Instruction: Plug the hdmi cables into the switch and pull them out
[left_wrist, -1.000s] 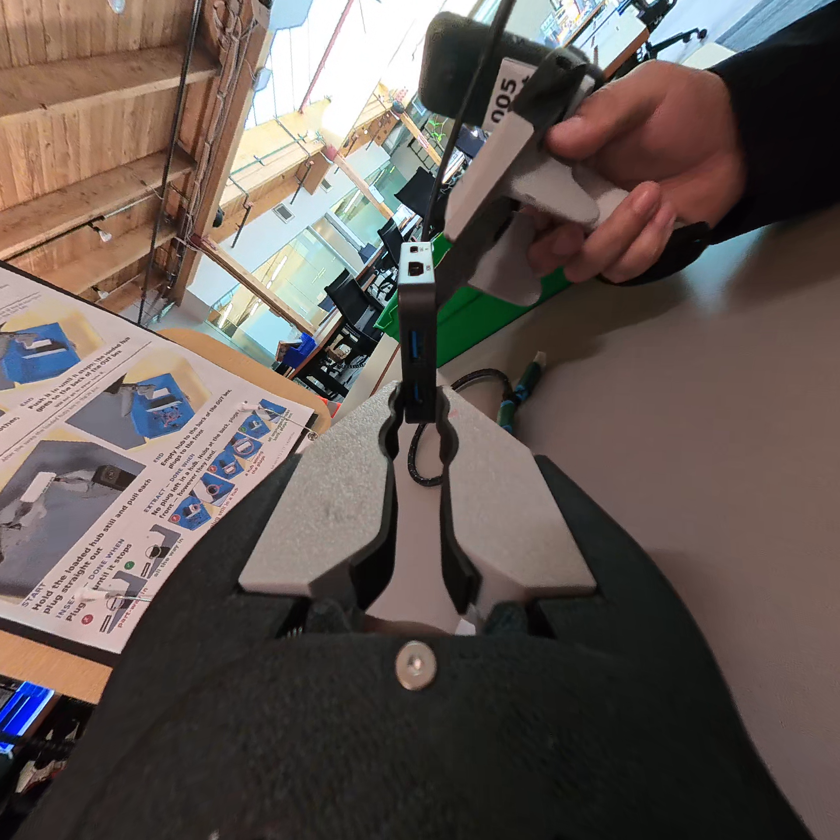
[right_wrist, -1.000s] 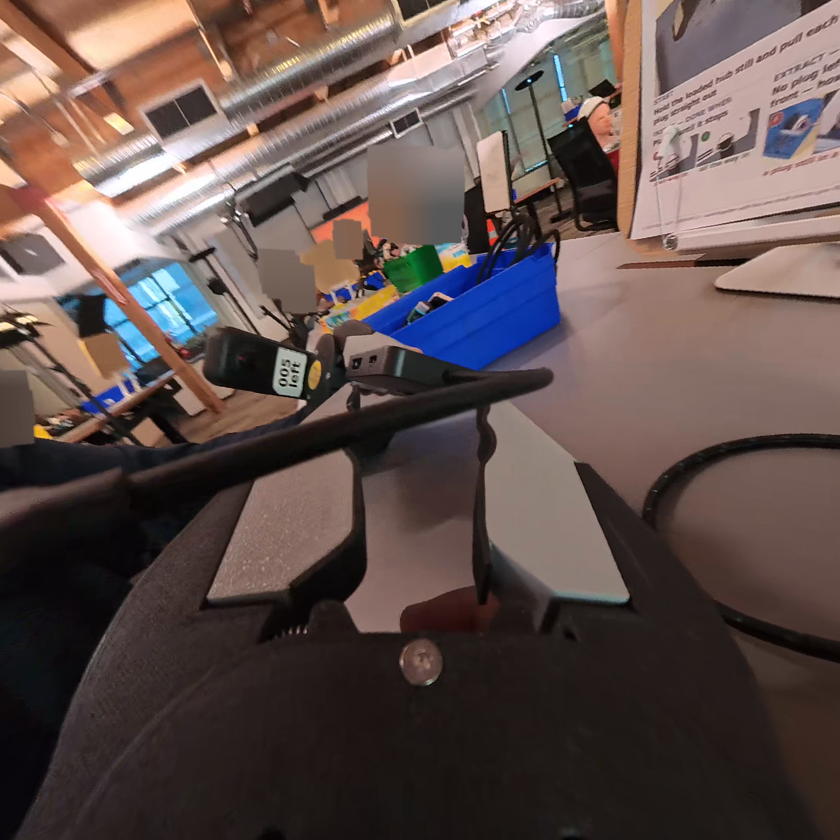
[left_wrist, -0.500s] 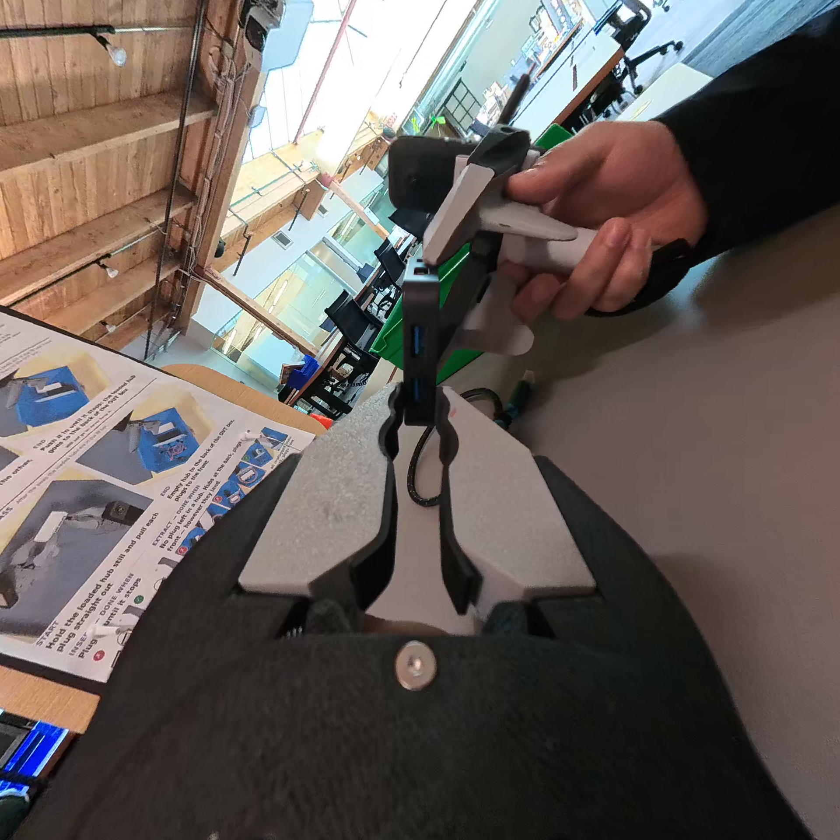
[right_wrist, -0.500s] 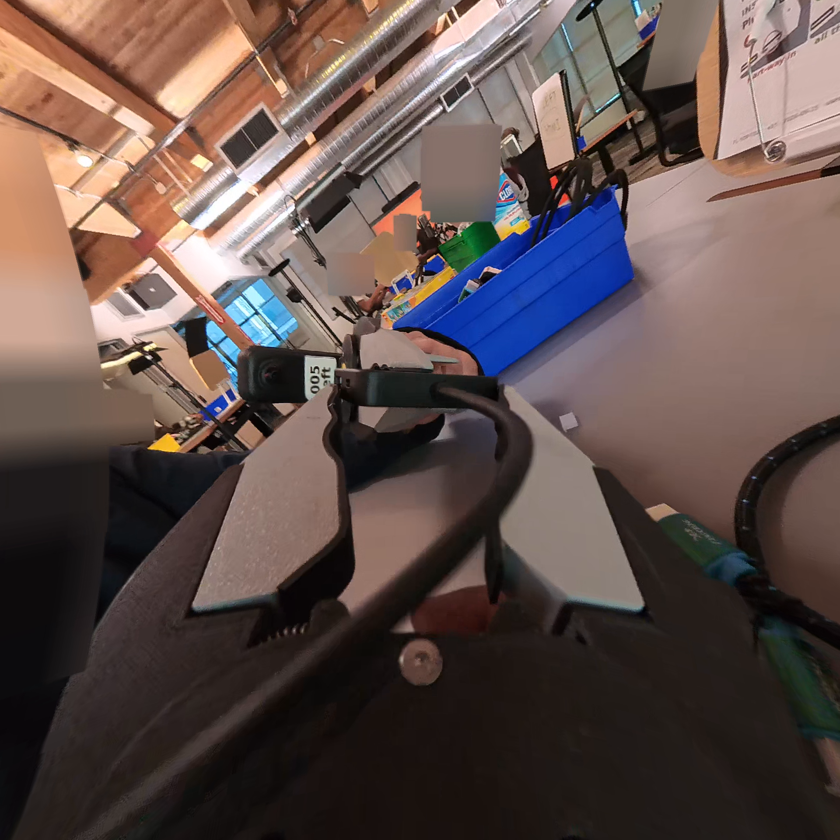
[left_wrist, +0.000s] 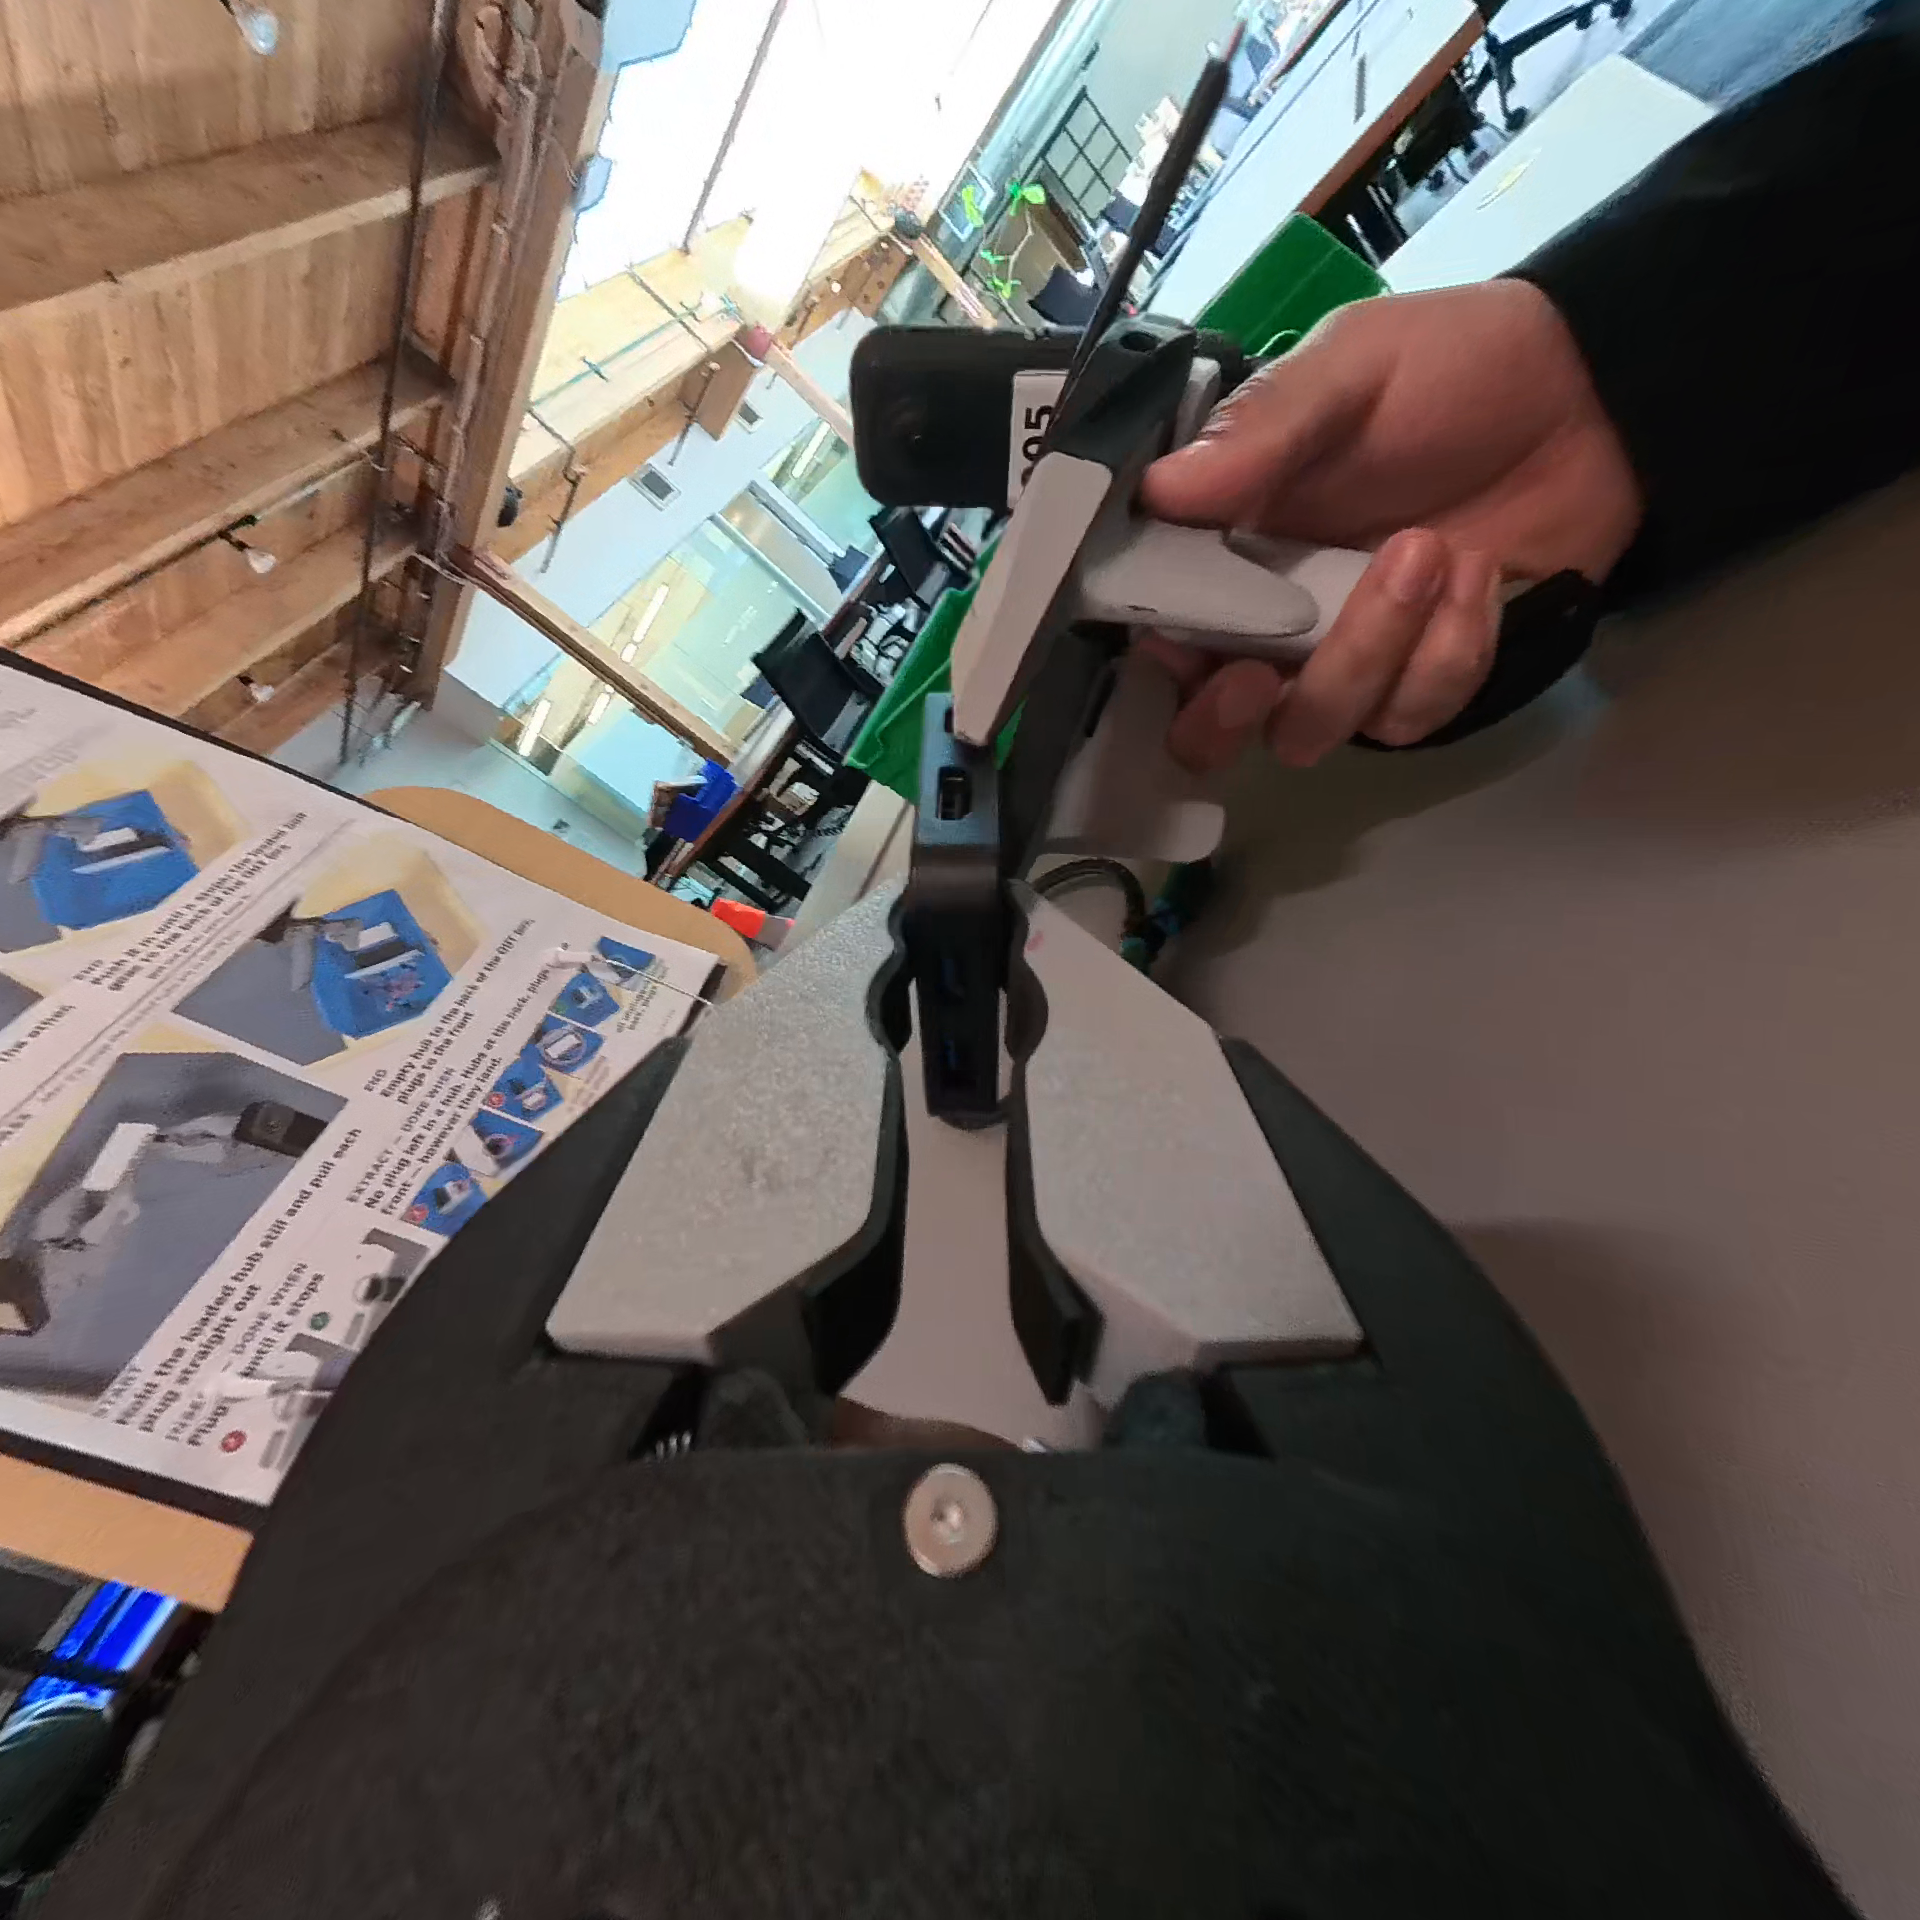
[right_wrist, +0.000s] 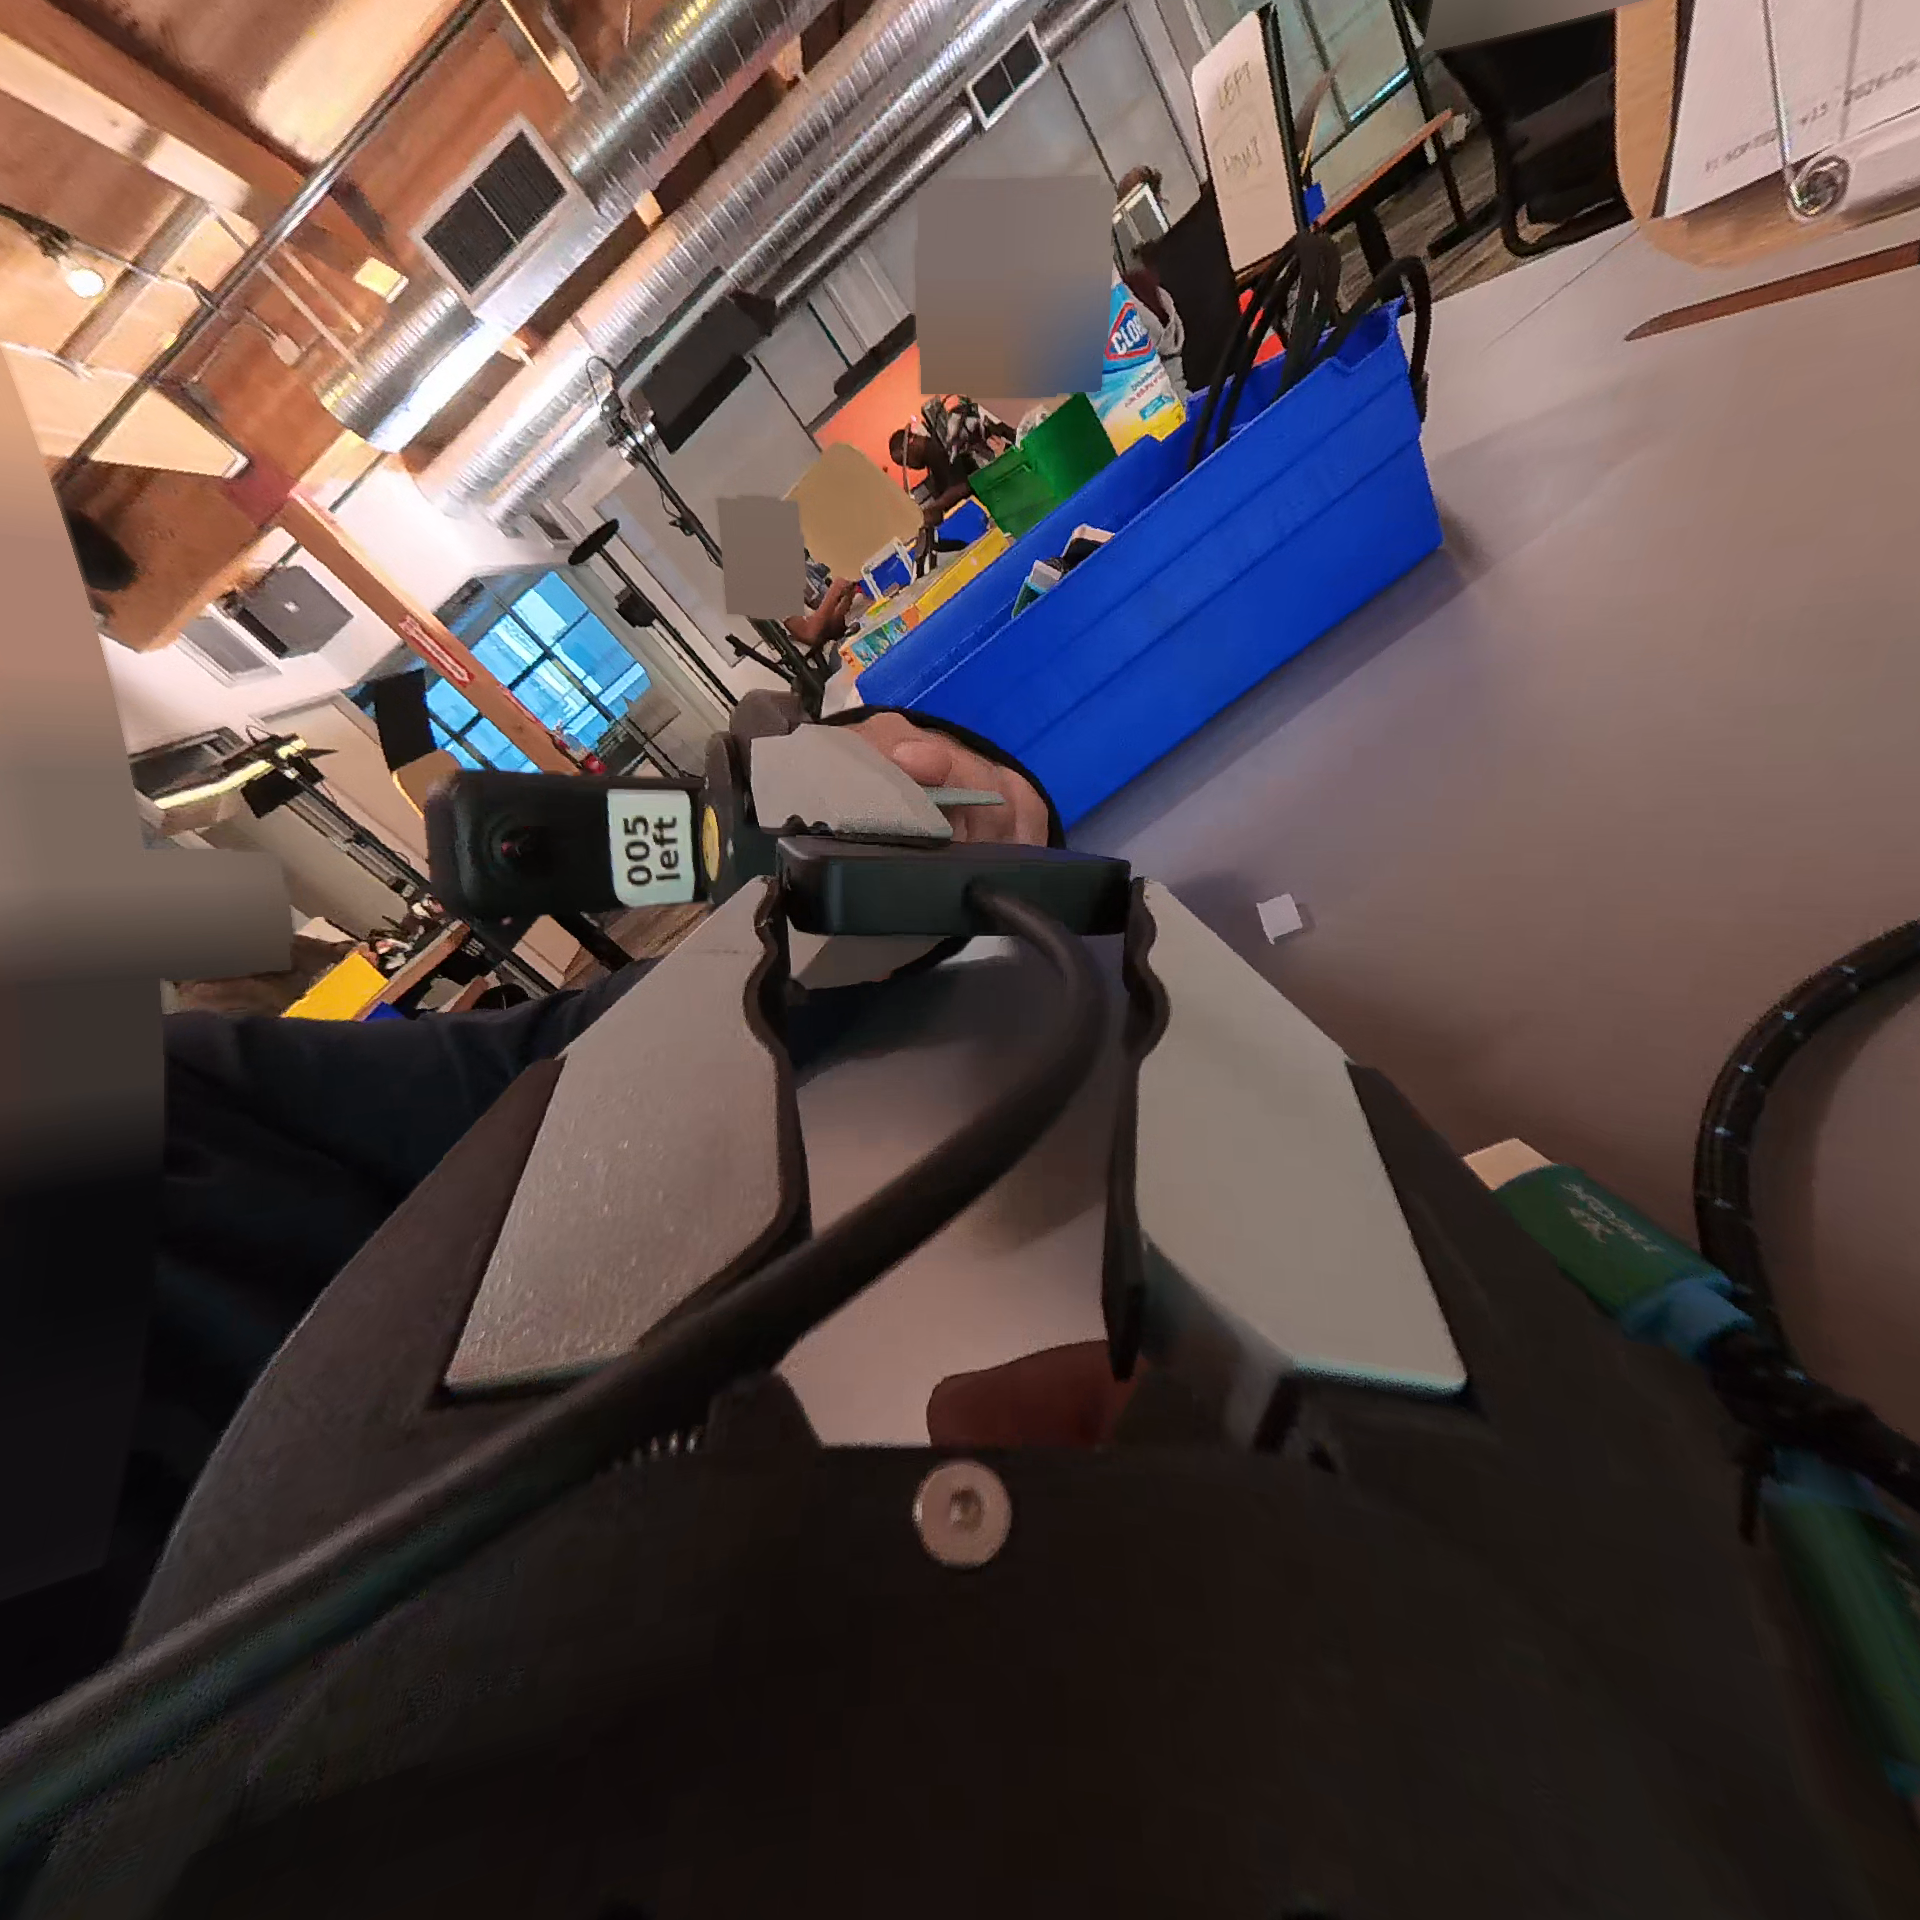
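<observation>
My left gripper (left_wrist: 956, 977) is shut on the dark slim switch (left_wrist: 951, 831) and holds it upright above the grey table (left_wrist: 1579, 1091). My right gripper (right_wrist: 951, 935) faces the switch's (right_wrist: 883, 883) far end. Its jaws stand wide with their tips against both sides of that end. A black cable (right_wrist: 1039, 1039) leaves that end and runs back over my right gripper. In the left wrist view a hand holds the right gripper (left_wrist: 997, 748) at the switch's top. A green HDMI plug (right_wrist: 1590, 1236) on a braided cable (right_wrist: 1725, 1101) lies unplugged on the table.
A blue bin (right_wrist: 1195, 623) with cables stands farther back on the table. An instruction sheet (left_wrist: 260, 1039) on a board leans at the left. A green bin (left_wrist: 1278, 281) is behind the hand. A small white scrap (right_wrist: 1278, 920) lies on the table. Less than 4 cm separates the two grippers' tips. The green HDMI plug (right_wrist: 1590, 1236) sits 9 cm or so from the ends of my right fingers.
My right gripper has moved in onto the switch's far end and its jaws have widened around it. My left gripper has kept its hold on the switch.
</observation>
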